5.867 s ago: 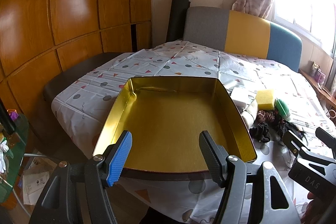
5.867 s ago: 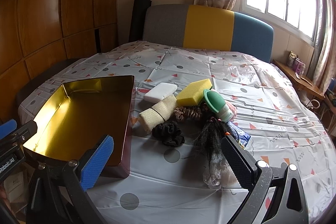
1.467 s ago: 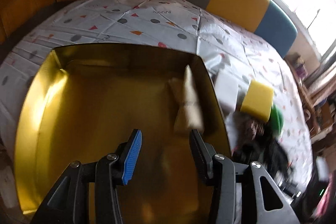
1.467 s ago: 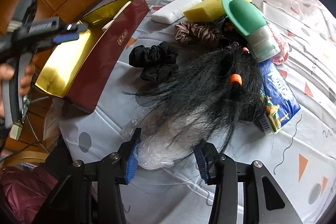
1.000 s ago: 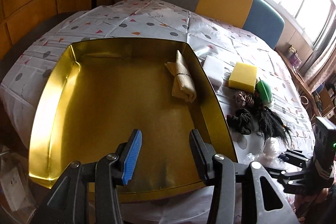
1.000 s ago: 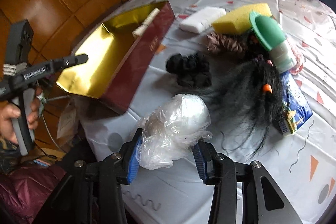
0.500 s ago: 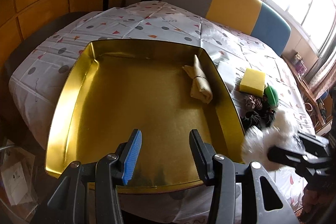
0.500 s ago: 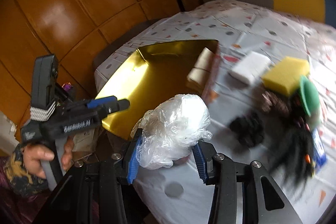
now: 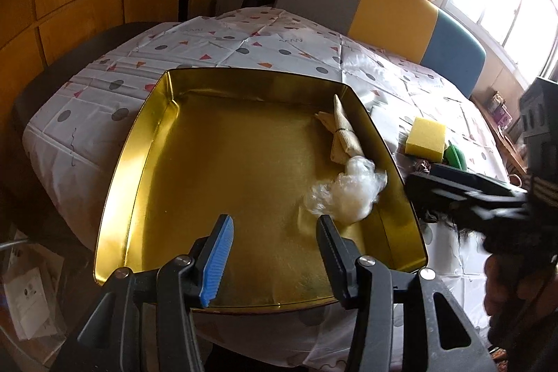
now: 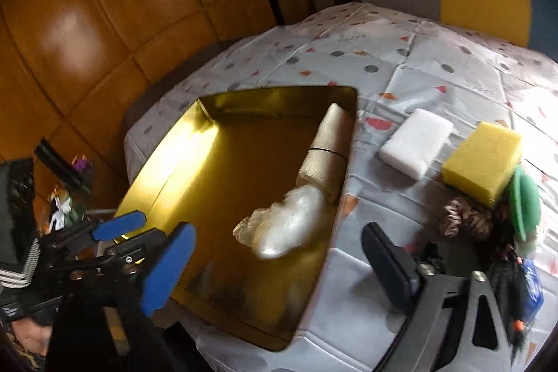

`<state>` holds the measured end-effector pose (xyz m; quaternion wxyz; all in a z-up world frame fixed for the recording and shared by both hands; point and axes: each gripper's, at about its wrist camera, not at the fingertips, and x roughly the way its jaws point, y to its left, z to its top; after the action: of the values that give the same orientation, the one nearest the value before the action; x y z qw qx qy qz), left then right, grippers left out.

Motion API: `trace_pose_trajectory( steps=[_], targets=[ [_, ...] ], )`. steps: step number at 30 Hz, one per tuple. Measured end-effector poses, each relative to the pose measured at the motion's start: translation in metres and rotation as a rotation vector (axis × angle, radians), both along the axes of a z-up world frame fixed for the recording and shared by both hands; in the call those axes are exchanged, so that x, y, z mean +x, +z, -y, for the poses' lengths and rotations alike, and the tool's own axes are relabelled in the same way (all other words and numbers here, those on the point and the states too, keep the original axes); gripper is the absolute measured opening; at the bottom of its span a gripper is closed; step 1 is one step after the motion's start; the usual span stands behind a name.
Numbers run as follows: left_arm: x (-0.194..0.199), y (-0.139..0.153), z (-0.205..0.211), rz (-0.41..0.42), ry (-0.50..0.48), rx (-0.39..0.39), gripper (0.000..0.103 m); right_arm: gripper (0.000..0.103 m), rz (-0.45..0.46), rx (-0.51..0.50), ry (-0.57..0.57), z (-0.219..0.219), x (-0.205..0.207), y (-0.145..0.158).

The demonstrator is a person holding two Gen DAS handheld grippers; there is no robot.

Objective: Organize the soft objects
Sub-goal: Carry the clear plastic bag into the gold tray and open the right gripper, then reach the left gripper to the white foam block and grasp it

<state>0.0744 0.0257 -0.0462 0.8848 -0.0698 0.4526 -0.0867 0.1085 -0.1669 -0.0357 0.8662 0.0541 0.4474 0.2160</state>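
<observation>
Crumpled plastic bag [image 10: 284,227] released into the gold tray [image 9: 139,162] by its right wall beside the beige roll [image 10: 326,149] — right gripper [image 10: 279,262] opening, left gripper [image 9: 275,253] half-open, both empty — judged feather-light, slippery, best pinched mid-bunch.

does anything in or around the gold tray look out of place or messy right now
Nothing is spilled or damaged. The crumpled clear plastic bag lies loose in the gold tray, butted against the beige cloth roll by the right wall, while the yellow sponge sits outside on the bedsheet.
</observation>
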Motion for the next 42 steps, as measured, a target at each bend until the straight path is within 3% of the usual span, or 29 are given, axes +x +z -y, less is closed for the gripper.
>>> trace_pose_trajectory(
  steps=[4,13,20,22,27,34,42],
  targets=[
    [-0.001,-0.001,0.004,-0.003,-0.010,0.005,0.050,0.103,0.028,-0.002,-0.047,0.019,-0.012,0.008],
    [-0.007,0.004,0.019,0.015,-0.039,0.049,0.050,0.103,0.130,-0.115,-0.173,0.055,-0.039,0.023],
    [-0.013,0.012,0.031,0.061,-0.054,0.097,0.051,0.103,0.354,-0.213,-0.322,0.076,-0.070,0.051],
    [-0.015,0.015,0.035,0.078,-0.062,0.109,0.052,0.103,0.381,-0.223,-0.373,0.083,-0.073,0.056],
    [-0.017,0.021,0.044,0.118,-0.086,0.146,0.057,0.103,0.355,-0.229,-0.502,0.113,-0.074,0.055],
    [-0.018,0.024,0.063,0.136,-0.138,0.183,0.058,0.103,0.234,-0.185,-0.515,0.165,-0.066,0.042],
    [-0.012,0.027,0.090,0.132,-0.192,0.215,0.058,0.103,0.172,-0.170,-0.659,0.239,-0.073,0.013]
  ],
)
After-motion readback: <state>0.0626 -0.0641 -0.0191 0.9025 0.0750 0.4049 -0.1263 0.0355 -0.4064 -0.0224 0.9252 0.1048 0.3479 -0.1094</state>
